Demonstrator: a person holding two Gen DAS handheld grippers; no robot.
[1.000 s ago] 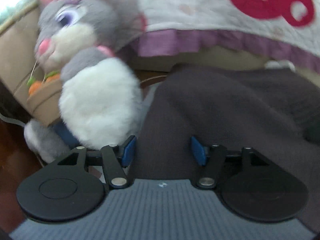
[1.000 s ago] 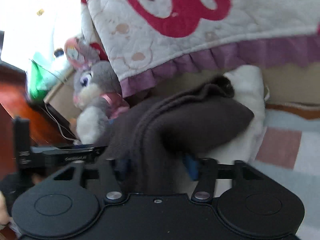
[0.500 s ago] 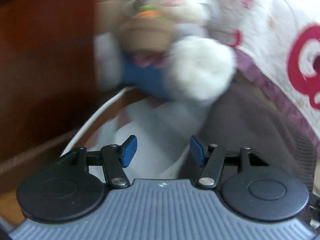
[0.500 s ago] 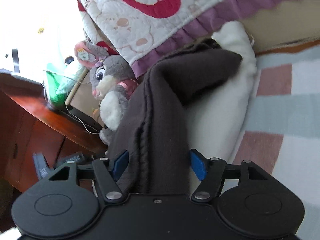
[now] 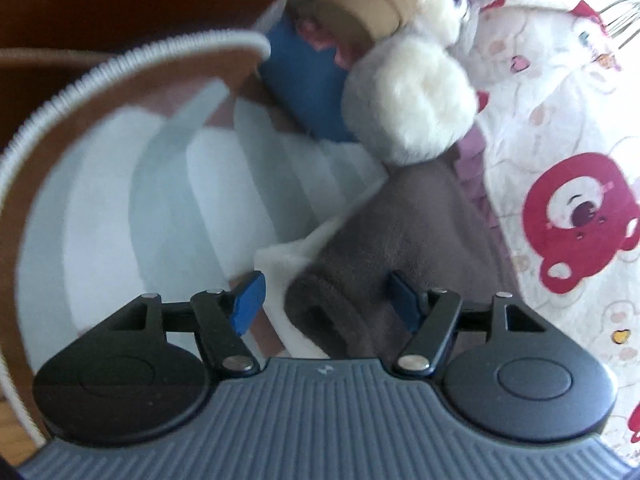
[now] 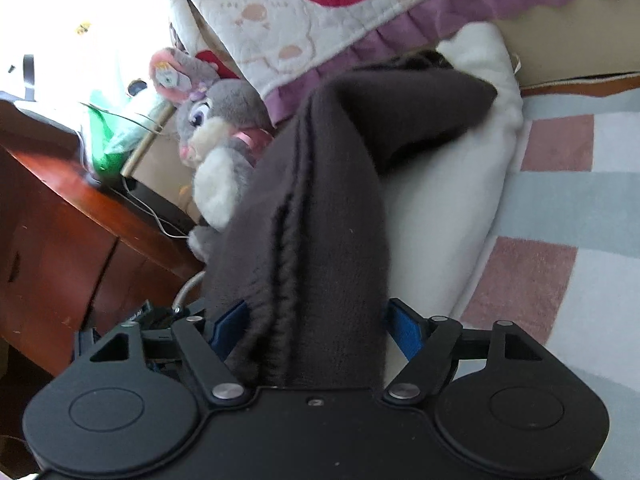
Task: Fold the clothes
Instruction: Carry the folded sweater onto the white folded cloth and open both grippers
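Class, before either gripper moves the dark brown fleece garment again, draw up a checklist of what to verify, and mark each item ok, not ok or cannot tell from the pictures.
1. Right gripper has the dark brown fleece garment between its jaws: ok; cloth fills the gap, though whether it is clamped is unclear.
2. Left gripper has a hold: not ok; jaws open, with the garment's edge lying between them.
3. Garment free of the grey plush rabbit: cannot tell; the two overlap in view.
4. White fleece cloth separate from the garment: not ok; it lies directly underneath.
5. Striped pink and grey bedding gives flat folding room: ok.
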